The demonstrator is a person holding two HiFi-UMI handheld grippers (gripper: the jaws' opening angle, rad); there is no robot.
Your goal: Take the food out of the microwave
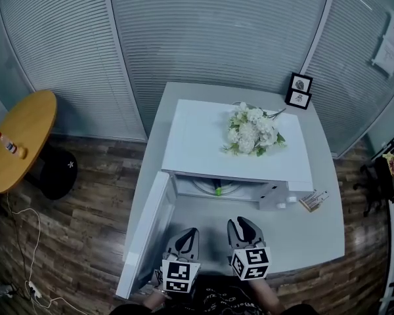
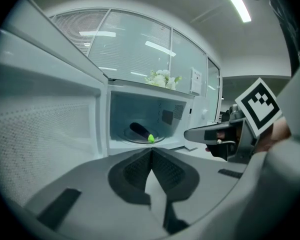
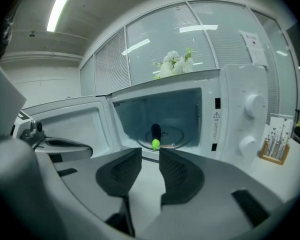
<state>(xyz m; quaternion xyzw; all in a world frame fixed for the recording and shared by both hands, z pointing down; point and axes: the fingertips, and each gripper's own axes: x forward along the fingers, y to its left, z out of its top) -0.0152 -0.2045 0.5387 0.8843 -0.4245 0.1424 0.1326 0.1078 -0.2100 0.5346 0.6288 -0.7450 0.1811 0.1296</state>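
Observation:
The white microwave [image 1: 197, 143] stands on a white table with its door [image 1: 148, 231] swung open to the left. Inside, on the glass turntable, lies a dark eggplant-like food with a green tip [image 1: 218, 189], also clear in the left gripper view [image 2: 140, 131] and in the right gripper view [image 3: 155, 133]. Both grippers hover side by side in front of the opening, apart from the food. My left gripper [image 2: 151, 153] has its pads together, empty. My right gripper [image 3: 150, 151] shows a gap between its pads with nothing in it.
A bunch of white flowers [image 1: 253, 130] lies on top of the microwave. Two small picture frames [image 1: 300, 90] stand behind it and a card holder [image 1: 313, 200] sits at its right. A round wooden table [image 1: 20, 140] stands to the far left.

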